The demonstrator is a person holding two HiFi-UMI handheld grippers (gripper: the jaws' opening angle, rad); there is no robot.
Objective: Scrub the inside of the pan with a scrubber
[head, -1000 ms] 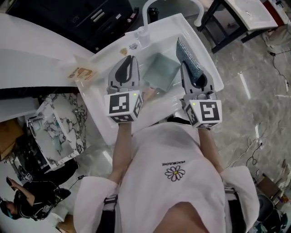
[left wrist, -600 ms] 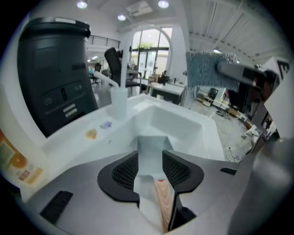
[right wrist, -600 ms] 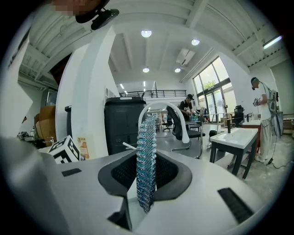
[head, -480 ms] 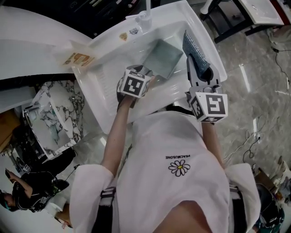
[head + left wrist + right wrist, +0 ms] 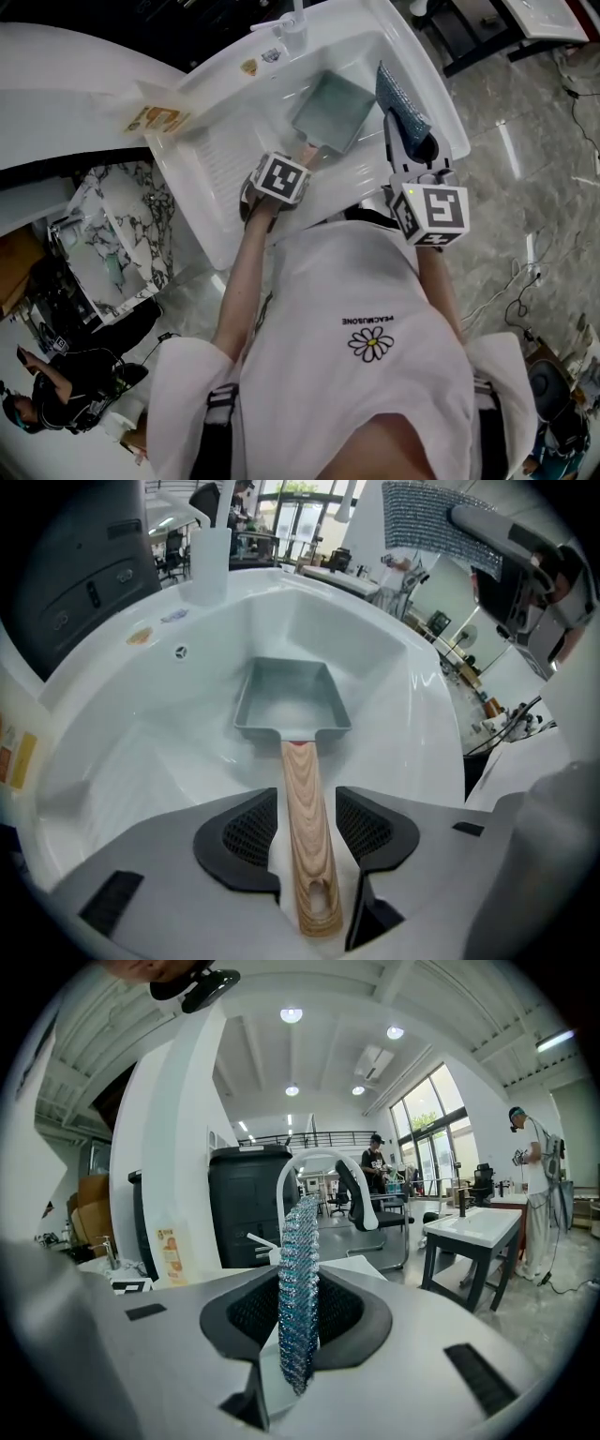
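Our L gripper, jaws just opening wide, straddles ungripped pan handle in sink; R gripper clamps scrubber; no scrubbing yet

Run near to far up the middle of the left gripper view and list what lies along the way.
wooden handle → grey square pan → sink's far wall → white faucet base on the rim, a little left of the line
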